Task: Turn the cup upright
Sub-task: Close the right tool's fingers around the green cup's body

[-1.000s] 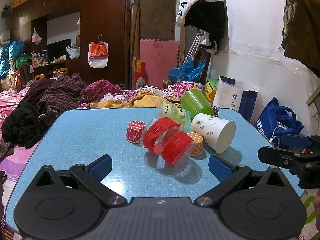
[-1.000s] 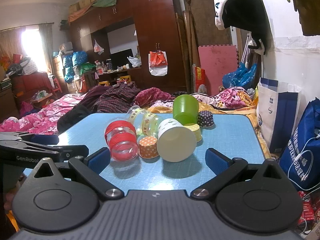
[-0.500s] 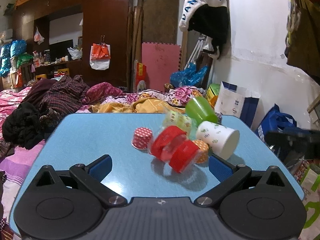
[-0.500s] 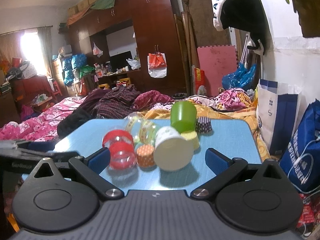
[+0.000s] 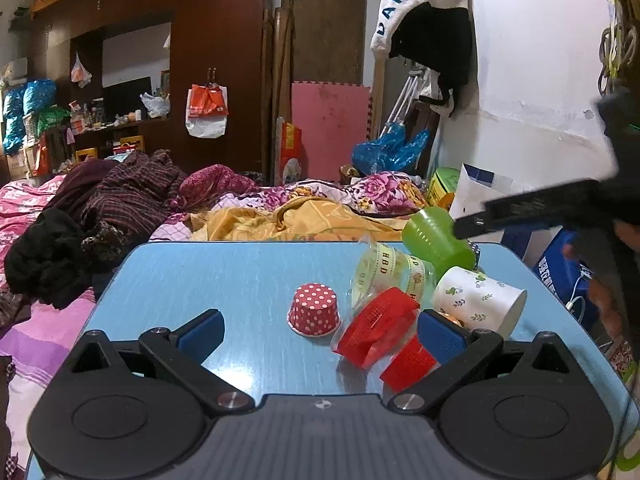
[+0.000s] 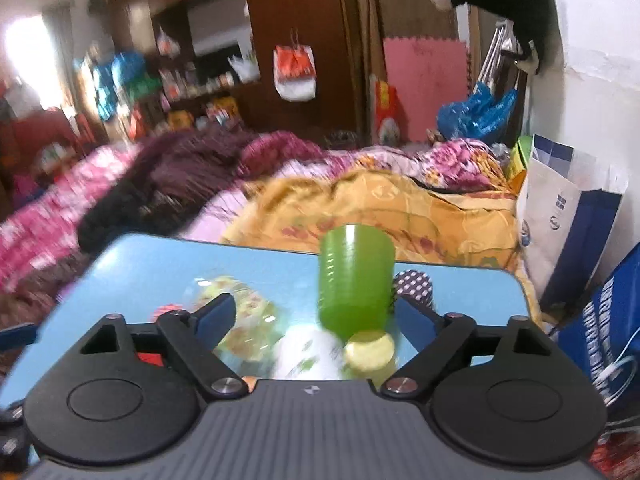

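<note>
The right gripper (image 6: 310,312) has swung in over the tipped green plastic cup (image 6: 354,284), jaws wide and empty, apparently lining up a grasp, while the left gripper (image 5: 320,330) hangs back, equally wide.

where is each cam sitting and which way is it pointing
Left wrist: on the left claw, low at the near edge of the blue table, facing the bed and wardrobe; its two open fingers show, and the other claw's arm enters top right.
Right wrist: on the right claw, higher and further right, tilted down on the green cup; its open fingers show.
Shared: the green cup, white floral cup, blue table and pink mat.
</note>
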The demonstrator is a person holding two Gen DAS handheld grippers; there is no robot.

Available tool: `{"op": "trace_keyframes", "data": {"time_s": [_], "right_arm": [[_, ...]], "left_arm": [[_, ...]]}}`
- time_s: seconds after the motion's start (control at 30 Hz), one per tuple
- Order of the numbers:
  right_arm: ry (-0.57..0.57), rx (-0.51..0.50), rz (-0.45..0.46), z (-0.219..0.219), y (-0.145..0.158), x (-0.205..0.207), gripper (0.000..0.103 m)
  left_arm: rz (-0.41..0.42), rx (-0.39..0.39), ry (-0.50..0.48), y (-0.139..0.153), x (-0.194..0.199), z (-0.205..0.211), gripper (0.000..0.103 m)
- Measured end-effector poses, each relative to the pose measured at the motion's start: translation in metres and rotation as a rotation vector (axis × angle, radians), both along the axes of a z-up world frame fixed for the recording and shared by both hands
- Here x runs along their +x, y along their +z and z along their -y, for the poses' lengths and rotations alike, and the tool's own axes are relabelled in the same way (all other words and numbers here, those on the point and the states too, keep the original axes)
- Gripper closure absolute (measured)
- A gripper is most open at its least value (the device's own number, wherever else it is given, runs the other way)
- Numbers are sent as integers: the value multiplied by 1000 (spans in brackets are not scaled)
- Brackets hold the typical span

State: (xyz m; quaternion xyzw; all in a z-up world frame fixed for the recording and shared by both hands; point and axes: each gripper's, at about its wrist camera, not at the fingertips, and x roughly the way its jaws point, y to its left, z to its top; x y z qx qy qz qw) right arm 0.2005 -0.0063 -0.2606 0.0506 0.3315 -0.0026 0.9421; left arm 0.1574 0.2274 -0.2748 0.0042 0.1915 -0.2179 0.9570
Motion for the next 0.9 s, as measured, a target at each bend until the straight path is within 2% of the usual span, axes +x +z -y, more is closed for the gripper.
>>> {"op": "trace_keyframes", "data": {"time_s": [0.37,0.47,0.73,0.9], "right_arm": [[-15,-51,-184,7,-15,64,18],[-31,-73,-213,5,-17,72,18],[-17,-51,-278,5,-22,69,19],[-12,-77,-307,1,-28,75,26]], "left_arm": [[-35,-33,5,-7,20,-21,0],[-42,-44,10,-10,23,-27,0],[-59,-70,5,-14,26,-34,0],[-57,-61,2,-14,25,-31,0]]}}
